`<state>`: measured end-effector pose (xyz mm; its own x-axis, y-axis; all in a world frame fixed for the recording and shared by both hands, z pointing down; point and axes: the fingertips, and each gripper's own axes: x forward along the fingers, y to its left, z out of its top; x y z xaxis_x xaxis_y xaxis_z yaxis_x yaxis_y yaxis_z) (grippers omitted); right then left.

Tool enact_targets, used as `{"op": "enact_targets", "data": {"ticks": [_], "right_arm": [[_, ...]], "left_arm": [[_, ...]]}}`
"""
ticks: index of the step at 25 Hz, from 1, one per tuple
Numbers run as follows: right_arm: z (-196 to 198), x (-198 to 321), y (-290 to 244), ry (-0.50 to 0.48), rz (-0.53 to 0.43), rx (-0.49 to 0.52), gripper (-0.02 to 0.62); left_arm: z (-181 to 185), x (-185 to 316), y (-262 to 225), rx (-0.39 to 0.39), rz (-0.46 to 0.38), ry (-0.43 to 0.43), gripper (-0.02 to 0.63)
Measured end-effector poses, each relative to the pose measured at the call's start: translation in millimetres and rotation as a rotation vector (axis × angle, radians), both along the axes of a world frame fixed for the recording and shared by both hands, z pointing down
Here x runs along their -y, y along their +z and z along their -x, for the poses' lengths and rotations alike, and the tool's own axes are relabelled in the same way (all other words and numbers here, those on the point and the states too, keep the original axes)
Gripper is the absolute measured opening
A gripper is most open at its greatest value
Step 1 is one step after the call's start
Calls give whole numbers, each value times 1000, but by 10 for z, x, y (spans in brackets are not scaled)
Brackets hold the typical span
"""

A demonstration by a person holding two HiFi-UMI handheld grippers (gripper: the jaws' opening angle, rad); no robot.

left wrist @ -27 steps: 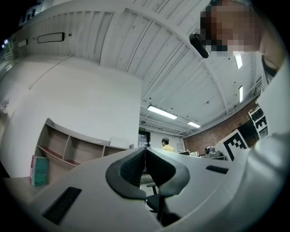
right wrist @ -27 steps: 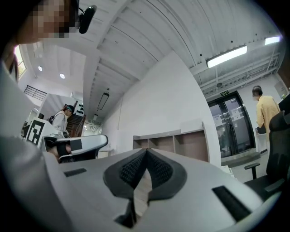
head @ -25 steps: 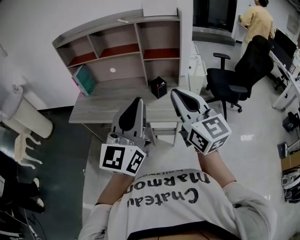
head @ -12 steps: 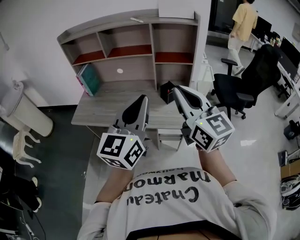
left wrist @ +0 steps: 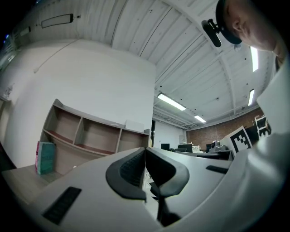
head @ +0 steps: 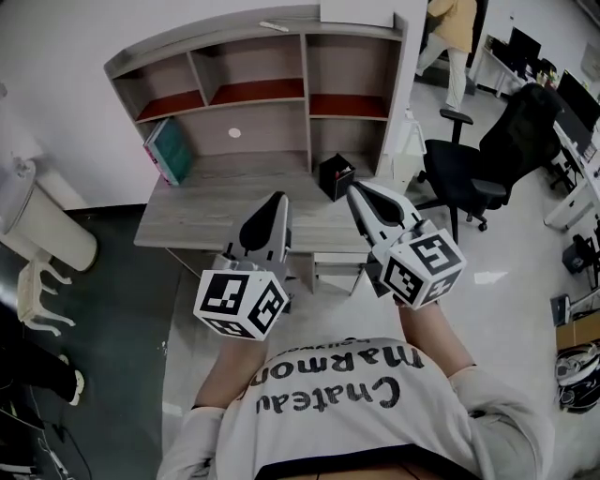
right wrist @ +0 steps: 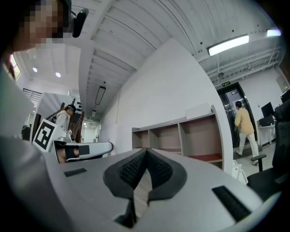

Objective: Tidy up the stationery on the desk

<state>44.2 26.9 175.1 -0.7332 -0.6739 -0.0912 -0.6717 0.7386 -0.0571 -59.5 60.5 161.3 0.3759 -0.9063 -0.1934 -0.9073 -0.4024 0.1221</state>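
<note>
A grey wooden desk [head: 216, 202] with a shelf hutch [head: 253, 89] stands ahead of me. On it a teal book [head: 164, 150] leans at the left and a black box-shaped holder [head: 337, 176] sits at the right. The left gripper [head: 275, 201] is held before the desk's front edge, its jaws shut with nothing between them. My right gripper [head: 358, 190] hovers near the black holder, also shut and empty. The hutch [left wrist: 90, 136] and the book [left wrist: 44, 157] show in the left gripper view. Beyond the shut jaws, the right gripper view shows the hutch [right wrist: 181, 136].
A black office chair [head: 487, 159] stands right of the desk, and a person [head: 450, 37] walks at the far right. A white bin [head: 37, 225] and a white stool [head: 37, 295] stand at the left. A small white item [head: 274, 26] lies on the hutch top.
The view has drawn closer to the desk and shifted slightly. Both grippers stay shut and raised. The person at the back right has walked further away.
</note>
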Motion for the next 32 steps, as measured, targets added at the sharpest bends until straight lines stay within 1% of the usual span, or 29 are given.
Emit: {"op": "enact_targets", "data": {"ticks": [2,5,9,14,18,26,29,32], "right_arm": [[-46,45,32,5,14,8,11],[-85,157,104,12,23,-4,11],[-89,454,171,-1,35,-29,11],[13,956,46,-49,25,4,11],[162,1346,-62,-103,11,4,11],[316,2060,-351,-185,-54,24,11],[356,2314,-429,-204,-67,34,11],[411,2520,-449,-230,-71,38,11]], "left_arm": [[-36,40,45,-8,1,3,17],[-36,133,71,-11,-21,-20,17],[8,406,120,-37,-2,-49,17],[123,795,5,-36,-11,-96,17],[233,1123,-130,-36,-36,-141,17],[317,1777,-329,-31,-94,-190,17],[360,1995,-350,-20,-98,-228,17],[447,2195,-315,-21,-84,-274,17]]}}
